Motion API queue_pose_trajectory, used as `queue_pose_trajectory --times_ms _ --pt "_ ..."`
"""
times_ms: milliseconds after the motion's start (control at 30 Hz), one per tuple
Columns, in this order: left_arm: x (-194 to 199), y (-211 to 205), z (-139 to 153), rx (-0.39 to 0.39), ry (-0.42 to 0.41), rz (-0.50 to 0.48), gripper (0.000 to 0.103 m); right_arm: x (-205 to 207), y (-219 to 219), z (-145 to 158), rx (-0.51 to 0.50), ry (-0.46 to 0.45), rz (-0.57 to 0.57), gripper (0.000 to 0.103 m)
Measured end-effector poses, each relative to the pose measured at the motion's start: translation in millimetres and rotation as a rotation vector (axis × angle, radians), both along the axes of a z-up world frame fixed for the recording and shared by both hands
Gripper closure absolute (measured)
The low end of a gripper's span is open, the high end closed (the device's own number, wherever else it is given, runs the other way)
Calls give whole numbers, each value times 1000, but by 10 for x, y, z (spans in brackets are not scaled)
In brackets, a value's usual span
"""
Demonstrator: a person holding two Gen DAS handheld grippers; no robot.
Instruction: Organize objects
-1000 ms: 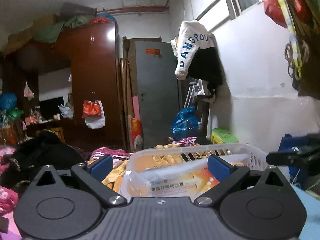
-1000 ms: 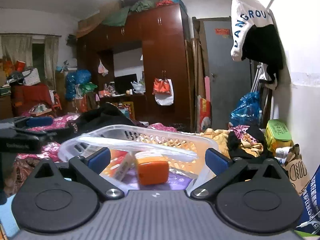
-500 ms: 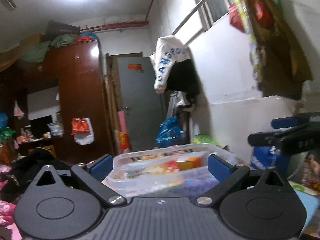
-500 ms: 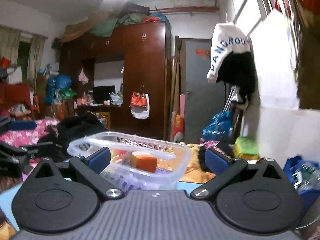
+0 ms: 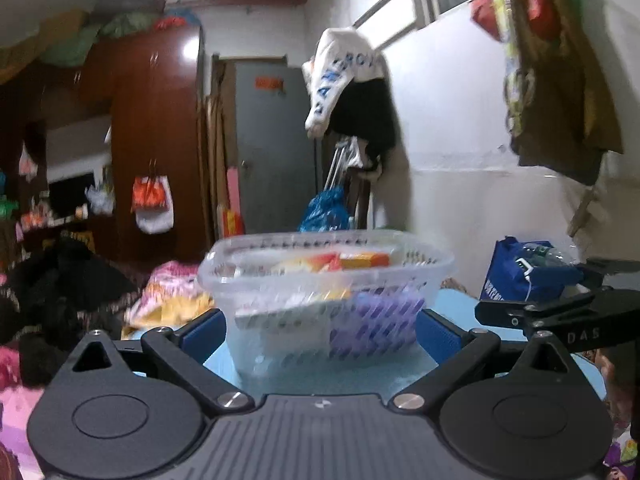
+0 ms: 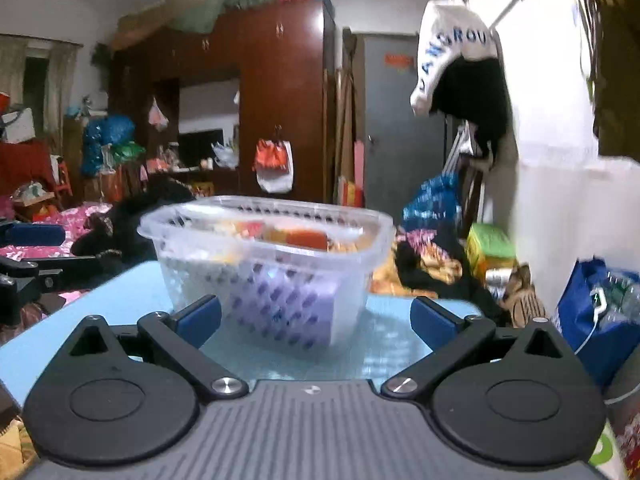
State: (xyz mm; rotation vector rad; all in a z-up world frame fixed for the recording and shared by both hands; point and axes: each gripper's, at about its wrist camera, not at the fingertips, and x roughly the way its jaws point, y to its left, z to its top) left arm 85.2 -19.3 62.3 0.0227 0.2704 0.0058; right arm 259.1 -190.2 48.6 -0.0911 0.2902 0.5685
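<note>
A clear plastic basket (image 5: 304, 264) stands on a light blue table (image 5: 320, 376), filled with boxes and packets, among them an orange box (image 5: 364, 260) and a purple pack (image 5: 376, 320). It also shows in the right wrist view (image 6: 192, 232). My left gripper (image 5: 320, 330) is open and empty, its blue pads level with the basket's base on either side. My right gripper (image 6: 316, 316) is open and empty, facing the same basket from the other side. Each gripper shows at the edge of the other's view.
The blue table (image 6: 100, 308) ends close behind the basket. A blue bag (image 5: 524, 276) sits at the right by the white wall. A bed with clothes (image 6: 120, 232) lies to the left. A brown wardrobe (image 6: 280, 100) and grey door (image 5: 272, 148) stand beyond.
Both grippers have pulled back and dropped lower, so the basket now shows from the side, standing on the blue table. Both stay open.
</note>
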Motion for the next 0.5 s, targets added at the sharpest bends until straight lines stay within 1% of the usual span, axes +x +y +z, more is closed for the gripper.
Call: queue_pose_trajectory --times_ms 167,333,500 --pt "-83 142 -106 -74 12 14 1 -154 -174 -146 89 42 15 0" --pt "-137 66 -207 -69 30 39 1 -321 -161 -188 63 35 -6 0" --pt "-163 -62 -242 -23 26 42 1 -430 -188 -173 59 30 8 0"
